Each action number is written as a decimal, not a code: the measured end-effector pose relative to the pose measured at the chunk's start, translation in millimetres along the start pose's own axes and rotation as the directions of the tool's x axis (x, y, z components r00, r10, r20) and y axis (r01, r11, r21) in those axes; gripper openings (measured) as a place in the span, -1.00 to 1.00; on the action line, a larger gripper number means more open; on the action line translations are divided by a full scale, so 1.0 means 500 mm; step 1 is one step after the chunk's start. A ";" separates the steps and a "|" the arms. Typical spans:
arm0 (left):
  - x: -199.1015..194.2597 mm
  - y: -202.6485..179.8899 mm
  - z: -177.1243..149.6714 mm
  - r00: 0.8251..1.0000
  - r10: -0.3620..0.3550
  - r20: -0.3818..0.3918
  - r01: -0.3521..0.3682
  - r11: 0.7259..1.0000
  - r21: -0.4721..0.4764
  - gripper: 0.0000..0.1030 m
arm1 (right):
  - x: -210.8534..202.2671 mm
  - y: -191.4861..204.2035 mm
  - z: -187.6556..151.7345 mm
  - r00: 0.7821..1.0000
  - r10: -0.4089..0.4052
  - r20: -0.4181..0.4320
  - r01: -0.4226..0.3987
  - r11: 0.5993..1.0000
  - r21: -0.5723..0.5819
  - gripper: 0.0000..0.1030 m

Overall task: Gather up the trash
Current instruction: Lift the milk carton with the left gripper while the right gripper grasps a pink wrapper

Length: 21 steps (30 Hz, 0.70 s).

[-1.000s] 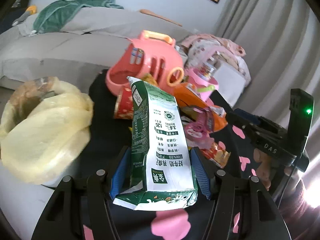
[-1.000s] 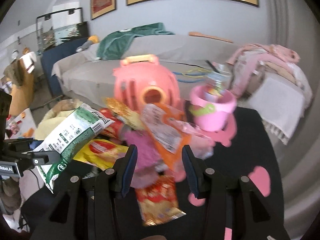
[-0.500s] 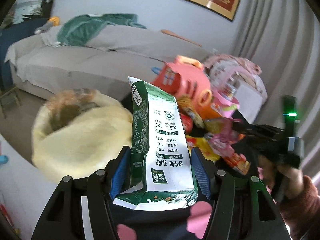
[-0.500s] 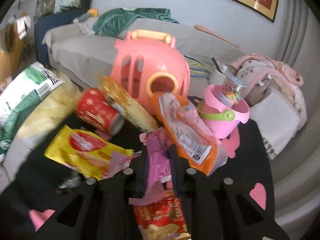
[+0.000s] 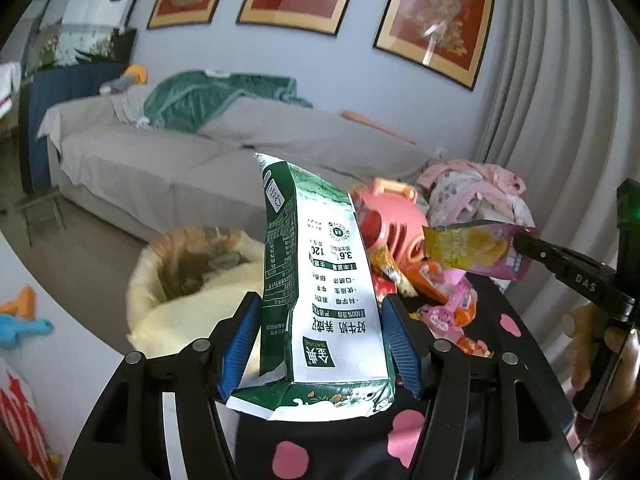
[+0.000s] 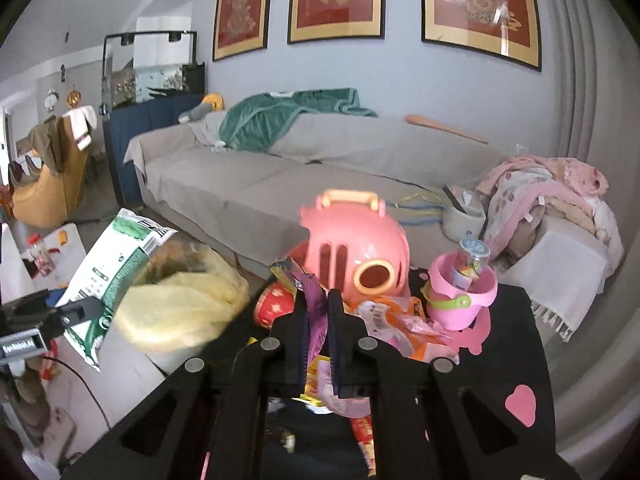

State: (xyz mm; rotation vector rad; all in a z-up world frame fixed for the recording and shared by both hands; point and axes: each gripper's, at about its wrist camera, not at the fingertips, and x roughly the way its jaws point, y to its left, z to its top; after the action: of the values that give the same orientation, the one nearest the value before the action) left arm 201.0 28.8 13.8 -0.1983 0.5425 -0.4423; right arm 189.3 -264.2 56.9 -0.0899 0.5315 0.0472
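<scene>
Between the blue pads of the left gripper [image 5: 320, 308], clamps a green-and-white milk carton [image 5: 320, 280] low on its sides, upright, jaws wide because of the carton's breadth. Hangs over the near edge of the black table [image 5: 332, 452], short of the yellow-lined trash bag [image 5: 192, 304] beyond and to the left. In the right gripper [image 6: 318, 296], pinches a purple-and-yellow snack wrapper [image 5: 476, 248] by one end, jaws all but touching after just closing onto it. Sticks out sideways, clear above the litter pile [image 6: 396, 320] in front of the pink toy carrier [image 6: 356, 252].

Likely to go wrong in a few ways. Could tip the carton about the pads, since gripped only near its crumpled base with most of its length free above. Might spill any dregs onto the table if tilted early; impossible to tell whether empty. Could lose the wrapper, slick film caught by a narrow margin. May also drag a second scrap along: something yellow dangles under the jaws in the right wrist view, though impossible to tell whether gripped. Could miss on release, given the bag's slumped mouth; anything let go over the rim would probably roll to the floor. Risks a knock between the two tools if brought to the bag together.

Points both grippers forward and moderately downward, left one nearer the bag, right one to its right, with a hand [image 5: 592, 344] wrapped round the handle.
</scene>
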 end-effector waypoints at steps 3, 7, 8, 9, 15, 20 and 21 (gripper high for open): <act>-0.039 0.005 0.012 0.998 0.040 0.045 -0.041 0.999 0.007 0.21 | -0.031 0.027 0.016 0.999 0.023 0.029 -0.022 1.000 -0.010 -0.85; -0.081 0.020 0.024 0.993 0.090 0.082 -0.091 0.996 0.003 0.21 | -0.059 0.068 0.036 0.996 0.056 0.072 -0.053 0.998 -0.033 -0.85; -0.090 0.024 0.027 0.990 0.105 0.091 -0.106 0.994 0.003 0.21 | -0.063 0.080 0.041 0.994 0.070 0.082 -0.067 0.997 -0.038 -0.85; -0.098 0.028 0.028 0.988 0.116 0.098 -0.117 0.993 0.005 0.21 | -0.064 0.087 0.044 0.993 0.078 0.086 -0.075 0.996 -0.040 -0.85; -0.124 0.063 0.030 0.981 0.161 0.107 -0.162 0.987 -0.003 0.21 | -0.050 0.136 0.059 0.987 0.130 0.094 -0.125 0.991 -0.057 -0.85; -0.104 0.095 0.026 0.983 0.170 0.074 -0.169 0.985 -0.024 0.21 | -0.017 0.164 0.057 0.987 0.140 0.072 -0.135 0.988 -0.075 -0.85; -0.091 0.103 0.025 0.983 0.170 0.061 -0.169 0.985 -0.030 0.21 | -0.007 0.169 0.056 0.988 0.140 0.065 -0.135 0.988 -0.078 -0.85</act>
State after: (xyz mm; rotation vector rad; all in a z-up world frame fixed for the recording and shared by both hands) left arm 191.1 96.0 29.7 -0.1872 0.4985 -0.2628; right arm 194.5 -177.6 76.7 -0.1234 0.4653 0.2039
